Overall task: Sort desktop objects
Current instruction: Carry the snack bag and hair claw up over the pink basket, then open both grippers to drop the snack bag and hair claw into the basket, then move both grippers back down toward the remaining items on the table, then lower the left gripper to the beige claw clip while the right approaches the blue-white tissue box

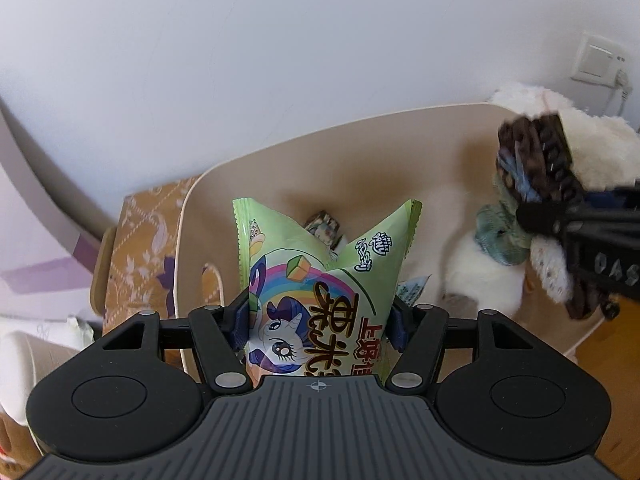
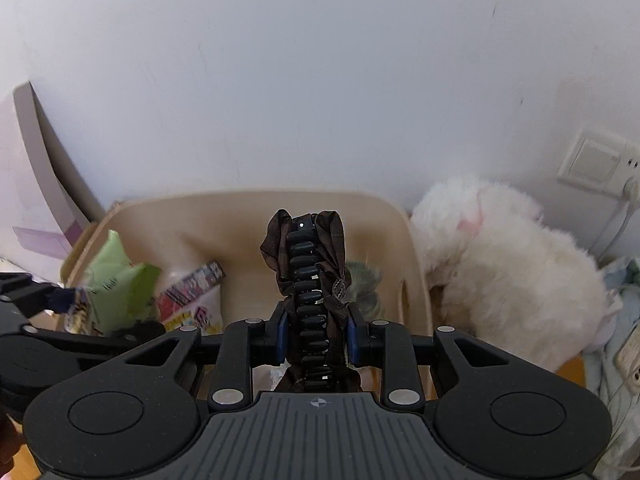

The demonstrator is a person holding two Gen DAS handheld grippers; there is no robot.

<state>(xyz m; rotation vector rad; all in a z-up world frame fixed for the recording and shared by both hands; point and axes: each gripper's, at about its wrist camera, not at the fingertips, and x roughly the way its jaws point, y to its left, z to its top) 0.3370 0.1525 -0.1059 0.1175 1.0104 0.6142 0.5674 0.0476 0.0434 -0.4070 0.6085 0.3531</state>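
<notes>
Left tool (image 1: pixel 320 322), in your left wrist view, grips the green snack bag (image 1: pixel 320 280) at its sides, above the beige bin (image 1: pixel 360 136) that already holds small packets (image 1: pixel 325 227); your bag is not yet in.

Right tool (image 2: pixel 316 338), in your right wrist view, is clamped nearly closed on a dark beaded band with brown fabric (image 2: pixel 308 272), poised over that bin. Judging by this, two items remain to drop.

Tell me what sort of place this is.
Probably a room at home, maybe a bedroom desk corner. A fluffy white plush toy sits by a plain white wall with a wall switch, and a beige bin holds snack packets, such as the green snack bag.
</notes>
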